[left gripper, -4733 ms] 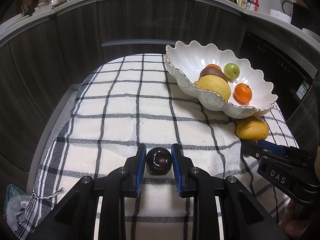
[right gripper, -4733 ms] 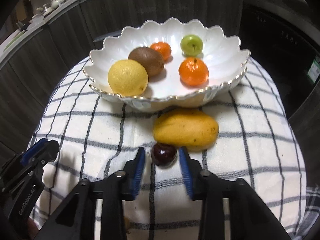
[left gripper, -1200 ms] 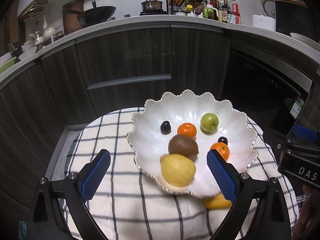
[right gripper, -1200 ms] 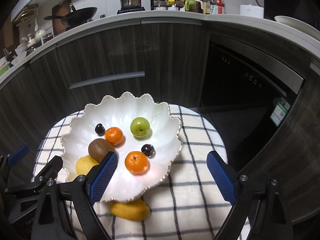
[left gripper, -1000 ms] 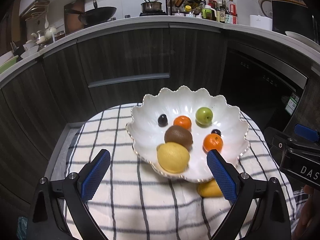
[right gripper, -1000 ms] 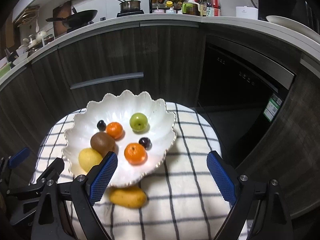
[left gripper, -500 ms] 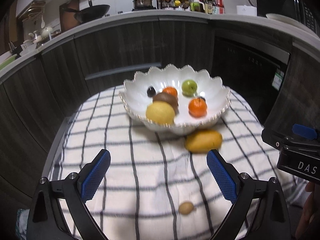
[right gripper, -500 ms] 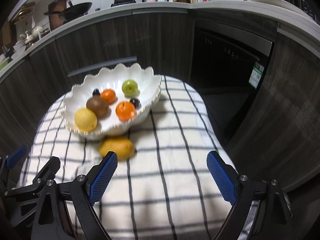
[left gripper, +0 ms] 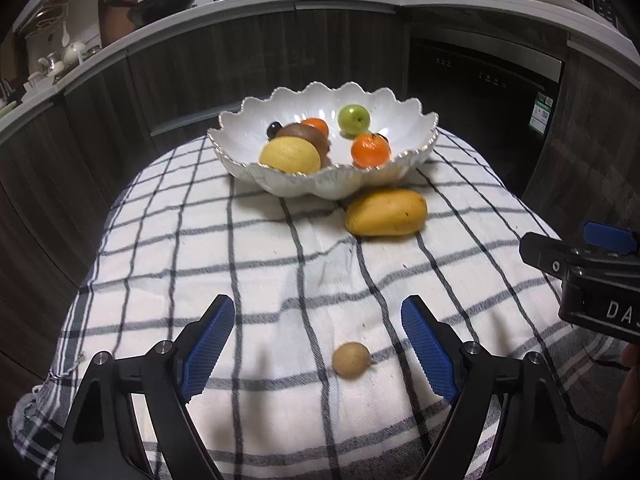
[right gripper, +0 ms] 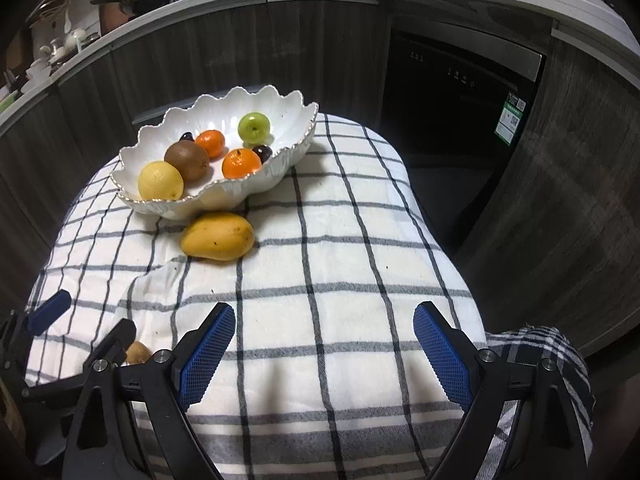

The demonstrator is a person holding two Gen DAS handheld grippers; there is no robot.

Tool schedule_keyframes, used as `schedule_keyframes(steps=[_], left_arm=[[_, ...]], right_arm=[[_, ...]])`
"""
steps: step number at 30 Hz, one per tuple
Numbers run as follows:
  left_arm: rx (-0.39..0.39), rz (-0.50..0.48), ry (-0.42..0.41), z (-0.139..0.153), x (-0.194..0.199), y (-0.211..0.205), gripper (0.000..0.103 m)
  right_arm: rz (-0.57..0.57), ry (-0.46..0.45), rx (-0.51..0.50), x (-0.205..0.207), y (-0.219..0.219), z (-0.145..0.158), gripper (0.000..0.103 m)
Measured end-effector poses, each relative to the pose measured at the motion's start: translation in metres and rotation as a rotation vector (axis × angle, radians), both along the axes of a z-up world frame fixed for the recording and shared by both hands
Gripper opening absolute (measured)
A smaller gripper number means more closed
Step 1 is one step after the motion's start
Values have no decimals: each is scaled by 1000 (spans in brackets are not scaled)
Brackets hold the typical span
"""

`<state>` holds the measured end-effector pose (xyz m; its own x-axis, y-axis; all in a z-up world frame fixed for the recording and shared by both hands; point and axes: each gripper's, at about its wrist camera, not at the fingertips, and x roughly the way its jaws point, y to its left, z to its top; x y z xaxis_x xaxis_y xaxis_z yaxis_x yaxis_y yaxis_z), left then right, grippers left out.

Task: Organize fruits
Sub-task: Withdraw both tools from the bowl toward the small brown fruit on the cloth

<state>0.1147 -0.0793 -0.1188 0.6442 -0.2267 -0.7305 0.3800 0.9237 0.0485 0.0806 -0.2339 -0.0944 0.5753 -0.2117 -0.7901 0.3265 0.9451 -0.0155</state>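
A white scalloped bowl (left gripper: 416, 148) (right gripper: 288, 160) at the table's far side holds a lemon (left gripper: 290, 155), a kiwi (right gripper: 187, 161), two oranges, a green apple (left gripper: 353, 120) and two dark plums. A yellow mango (left gripper: 386, 213) (right gripper: 218, 236) lies on the checked cloth just in front of the bowl. A small tan round fruit (left gripper: 351, 360) (right gripper: 138, 353) lies on the cloth between my left gripper's open fingers. My left gripper (left gripper: 318, 346) is open and empty. My right gripper (right gripper: 324, 354) is open and empty over bare cloth at the near right.
The table carries a black-and-white checked cloth (left gripper: 260, 248) with a fold near its middle. Dark cabinets (left gripper: 224, 56) and a dishwasher (right gripper: 460, 80) stand behind. The table's right edge (right gripper: 452, 264) drops off near my right gripper.
Both grippers have pulled back and lowered from above the bowl toward the near side of the table. The small tan fruit now sits between my left fingers. Both stay open.
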Motion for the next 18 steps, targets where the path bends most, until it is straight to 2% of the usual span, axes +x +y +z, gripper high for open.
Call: schedule_keyframes(steps=[7,11,16,18], left_arm=[[2,-3,29,-12,-3,0,78],[-5,-6,65,-20,-1,1,67],[-11,-14,78,-26,-1,-1,62],[-10,-21,83,-27,-1,-3,56]], right_arm=[[-9,25,8,-5,-1,-14,92],[-12,35,19,-4,-2,-19,92],[-13,39,21,-3,-3,-22,92],[-18,43,27,-2,-4,-24,92]])
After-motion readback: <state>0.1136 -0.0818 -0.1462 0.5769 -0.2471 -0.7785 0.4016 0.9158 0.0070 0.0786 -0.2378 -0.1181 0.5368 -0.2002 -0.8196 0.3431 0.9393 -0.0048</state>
